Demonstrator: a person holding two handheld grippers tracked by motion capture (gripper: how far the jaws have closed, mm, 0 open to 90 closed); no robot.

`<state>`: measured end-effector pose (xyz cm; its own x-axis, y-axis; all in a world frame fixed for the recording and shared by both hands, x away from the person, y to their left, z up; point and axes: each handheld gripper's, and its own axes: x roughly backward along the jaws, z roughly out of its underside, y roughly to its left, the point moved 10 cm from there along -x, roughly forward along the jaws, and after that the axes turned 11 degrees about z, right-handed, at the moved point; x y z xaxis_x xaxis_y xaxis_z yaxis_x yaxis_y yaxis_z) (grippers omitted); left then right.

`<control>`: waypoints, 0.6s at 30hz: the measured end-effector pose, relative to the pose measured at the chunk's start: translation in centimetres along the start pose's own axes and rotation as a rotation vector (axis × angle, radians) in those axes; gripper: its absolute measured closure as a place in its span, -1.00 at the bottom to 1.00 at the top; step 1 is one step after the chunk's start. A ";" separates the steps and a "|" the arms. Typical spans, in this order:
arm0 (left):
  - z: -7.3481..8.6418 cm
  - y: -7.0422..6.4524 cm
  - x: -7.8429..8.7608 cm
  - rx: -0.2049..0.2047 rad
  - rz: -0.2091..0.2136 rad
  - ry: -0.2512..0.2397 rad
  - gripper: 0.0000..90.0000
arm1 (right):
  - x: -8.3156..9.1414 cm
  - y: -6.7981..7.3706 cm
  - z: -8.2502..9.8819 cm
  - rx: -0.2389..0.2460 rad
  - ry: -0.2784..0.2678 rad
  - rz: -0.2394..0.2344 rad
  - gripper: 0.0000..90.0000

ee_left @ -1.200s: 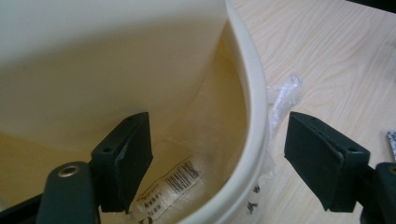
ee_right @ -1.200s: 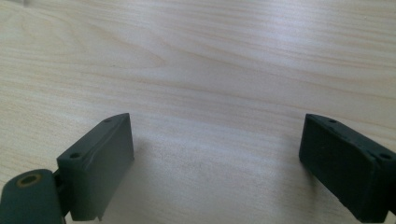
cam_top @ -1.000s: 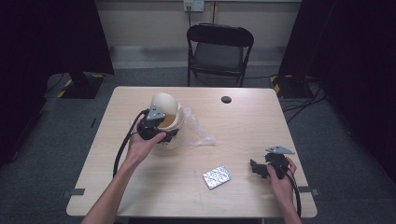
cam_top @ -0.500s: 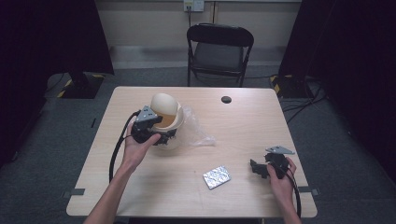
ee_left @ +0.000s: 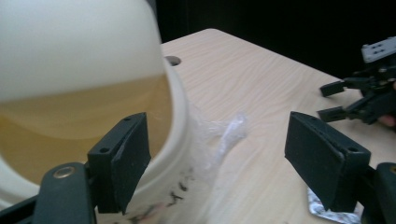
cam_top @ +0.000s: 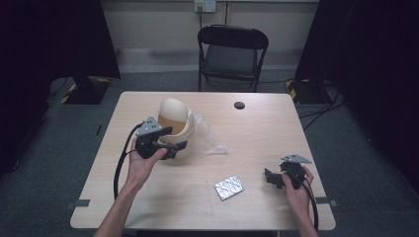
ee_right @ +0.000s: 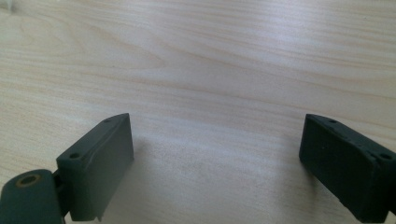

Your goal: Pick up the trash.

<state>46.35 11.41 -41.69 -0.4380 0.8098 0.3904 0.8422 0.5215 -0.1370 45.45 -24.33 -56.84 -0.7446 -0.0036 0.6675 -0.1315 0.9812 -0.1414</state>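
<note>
Since the earlier frames my left gripper (cam_top: 173, 139) has slid leftward and down off the top of the cream container (cam_top: 175, 123); now it sits at the container's lower-left side, centre-left of the high view. Jaws spread wide in the left gripper view, nothing pinched; one jaw lies in front of the container's rim (ee_left: 180, 116), contact can't be told, the other is out over bare wood. Container is tipped, open mouth showing a tan inside, with black marks on its wall near the bottom of that view. Clear plastic wrap (cam_top: 210, 138) bunched just beside the container on its right, touching it.

My right gripper (cam_top: 274, 178) hasn't shifted, lower right of the high view, jaws spread wide over bare table (ee_right: 210, 70), holding nothing. It also shows in the upper right of the left gripper view (ee_left: 341, 100).

Counts: two grippers, one container, one plastic wrap, one silver foil packet (cam_top: 230, 187) lying flat between the grippers at lower centre, one dark round hole (cam_top: 239, 105) in the tabletop near the far edge, one black folding chair (cam_top: 232, 54) beyond the table.
</note>
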 end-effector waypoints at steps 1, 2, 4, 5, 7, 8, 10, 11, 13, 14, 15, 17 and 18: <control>0.1 -0.3 -0.1 -0.006 0.005 0.004 -0.51 | 0.0 0.0 0.0 0.001 -0.001 0.000 -0.80; 0.2 -0.6 -0.1 -0.005 0.008 0.004 -0.51 | 0.0 0.0 0.0 0.001 -0.001 0.000 -0.80; 0.2 -0.7 -0.2 0.004 0.011 -0.003 -0.51 | 0.0 0.0 0.0 0.001 0.000 0.000 -0.79; 0.5 -1.1 -0.4 0.017 0.024 0.000 -0.51 | 0.0 0.0 0.0 0.001 0.000 0.000 -0.79; 0.6 -1.7 -0.5 0.019 0.048 -0.006 -0.51 | 0.0 0.0 0.0 0.000 0.000 0.000 -0.79; 0.7 -2.1 -0.6 0.010 0.050 -0.002 -0.51 | 0.0 0.0 0.0 0.001 0.000 0.000 -0.79; 0.9 -2.8 -0.9 -0.004 0.064 0.014 -0.51 | 0.0 0.0 0.0 0.001 0.000 0.000 -0.80; 1.0 -3.1 -1.0 -0.007 0.068 0.019 -0.51 | 0.0 0.0 0.0 0.001 -0.001 0.000 -0.80; 1.2 -3.4 -1.2 -0.006 0.076 0.024 -0.51 | 0.0 0.0 0.0 0.001 0.000 0.000 -0.79; 1.5 -3.9 -1.7 -0.005 0.085 0.028 -0.51 | 0.0 0.0 0.0 0.001 0.000 0.000 -0.79; 1.7 -4.1 -2.0 -0.001 0.092 0.031 -0.51 | 0.0 0.0 0.0 0.001 0.000 0.000 -0.79; 2.2 -4.8 -2.7 0.007 0.127 0.035 -0.51 | 0.0 0.0 0.0 0.002 0.000 0.000 -0.80; 2.5 -5.1 -3.1 0.017 0.143 0.040 -0.52 | 0.0 0.0 0.0 0.001 0.000 0.000 -0.80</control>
<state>42.59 6.90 -44.49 -0.3004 0.8651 0.4017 0.8896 0.4061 -0.2092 45.46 -24.34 -56.84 -0.7448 -0.0039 0.6673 -0.1325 0.9810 -0.1421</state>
